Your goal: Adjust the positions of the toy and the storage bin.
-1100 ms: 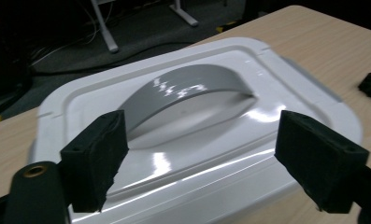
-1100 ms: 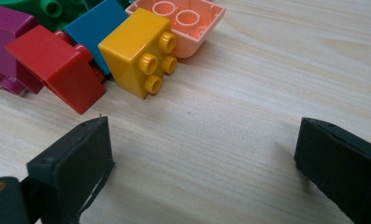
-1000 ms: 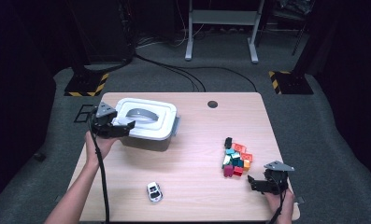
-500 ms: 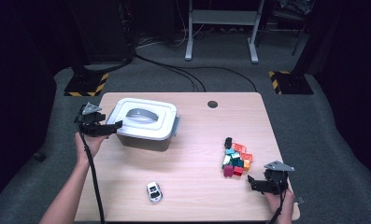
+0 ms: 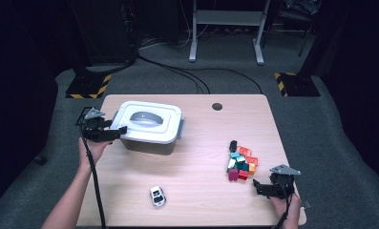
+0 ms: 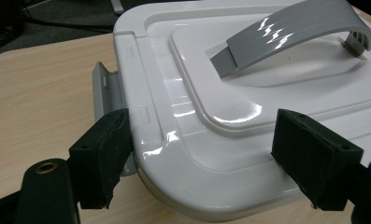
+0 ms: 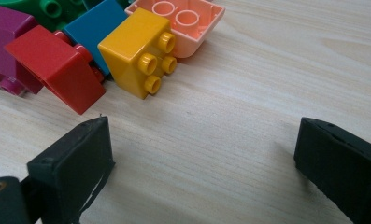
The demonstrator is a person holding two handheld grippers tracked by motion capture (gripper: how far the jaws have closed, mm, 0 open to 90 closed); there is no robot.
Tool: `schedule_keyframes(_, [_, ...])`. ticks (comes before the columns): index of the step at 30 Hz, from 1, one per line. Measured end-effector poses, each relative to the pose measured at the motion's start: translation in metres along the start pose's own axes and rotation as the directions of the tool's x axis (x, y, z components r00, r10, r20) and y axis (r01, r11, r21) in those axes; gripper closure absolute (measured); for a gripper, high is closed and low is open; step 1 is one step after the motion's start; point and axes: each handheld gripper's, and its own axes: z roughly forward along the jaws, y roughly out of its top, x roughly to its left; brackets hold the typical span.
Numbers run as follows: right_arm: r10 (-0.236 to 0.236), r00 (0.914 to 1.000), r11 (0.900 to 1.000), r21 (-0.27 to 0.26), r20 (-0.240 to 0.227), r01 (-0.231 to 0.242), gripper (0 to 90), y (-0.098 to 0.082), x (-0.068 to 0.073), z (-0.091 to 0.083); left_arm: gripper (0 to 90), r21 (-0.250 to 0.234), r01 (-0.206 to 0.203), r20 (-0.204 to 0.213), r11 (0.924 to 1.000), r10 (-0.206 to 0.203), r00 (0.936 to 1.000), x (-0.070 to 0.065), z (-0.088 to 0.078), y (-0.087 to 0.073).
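A white lidded box (image 5: pixel 151 126) with a grey handle (image 5: pixel 146 118) stands at the table's left back. My left gripper (image 5: pixel 120 131) is level at the box's left end, its jaws pointing at the lid. In the left gripper view the lid's rounded corner (image 6: pixel 197 154) lies between the jaws of my left gripper (image 6: pixel 206 135), which have just been closing; no squeeze shows. A grey latch (image 6: pixel 106 91) hangs beside one jaw. My right gripper (image 5: pixel 257 187) rests open near the front right edge. Bare wood lies between the jaws of my right gripper (image 7: pixel 202 154).
A pile of coloured bricks (image 5: pixel 242 162) lies just left of the right gripper, with a yellow brick (image 7: pixel 136 53) and a red one (image 7: pixel 57 65) nearest. A small white toy car (image 5: pixel 157 195) sits near the front edge. The wooden table (image 5: pixel 201 143) has a cable hole (image 5: pixel 217 106) at the back.
My left gripper has moved left, from over the box's left part to just off its left end, and sunk a little. The right gripper has stayed still.
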Motion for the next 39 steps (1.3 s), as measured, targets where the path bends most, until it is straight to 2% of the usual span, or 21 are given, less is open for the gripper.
schedule_keyframes(5, [-0.003,1.0000,1.000,-0.001,0.000,0.003,3.5,0.000,0.000,0.000,20.2,0.008,-0.003,0.024,1.0000,0.003,0.9997,-0.007,-0.001,-0.001])
schedule_keyframes(14, [-0.002,1.0000,1.000,-0.002,0.001,0.002,3.6,0.000,0.000,0.000,19.9,0.005,-0.007,0.046,1.0000,0.007,0.9989,-0.021,-0.005,-0.005])
schedule_keyframes(22, [-0.003,1.0000,1.000,-0.002,0.002,0.003,3.7,0.000,0.000,0.000,18.6,0.023,-0.025,0.063,0.9994,0.023,0.9977,-0.037,-0.010,-0.008])
schedule_keyframes(28, [-0.003,1.0000,1.000,-0.003,0.003,0.003,3.7,0.000,0.000,0.000,17.3,0.016,-0.042,0.069,0.9990,0.041,0.9968,-0.050,-0.012,-0.012])
schedule_keyframes(36, [-0.002,1.0000,1.000,-0.002,0.003,0.002,3.7,0.000,0.000,0.000,17.3,0.050,-0.078,0.104,0.9957,0.073,0.9919,-0.070,-0.011,-0.018])
schedule_keyframes(37, [-0.002,1.0000,1.000,-0.002,0.003,0.002,3.8,0.000,0.000,0.000,17.4,0.055,-0.092,0.115,0.9942,0.085,0.9897,-0.076,-0.010,-0.020])
schedule_keyframes(39, [-0.002,1.0000,1.000,-0.002,0.003,0.002,3.7,0.000,0.000,0.000,17.5,0.054,-0.101,0.115,0.9934,0.094,0.9889,-0.077,-0.010,-0.020])
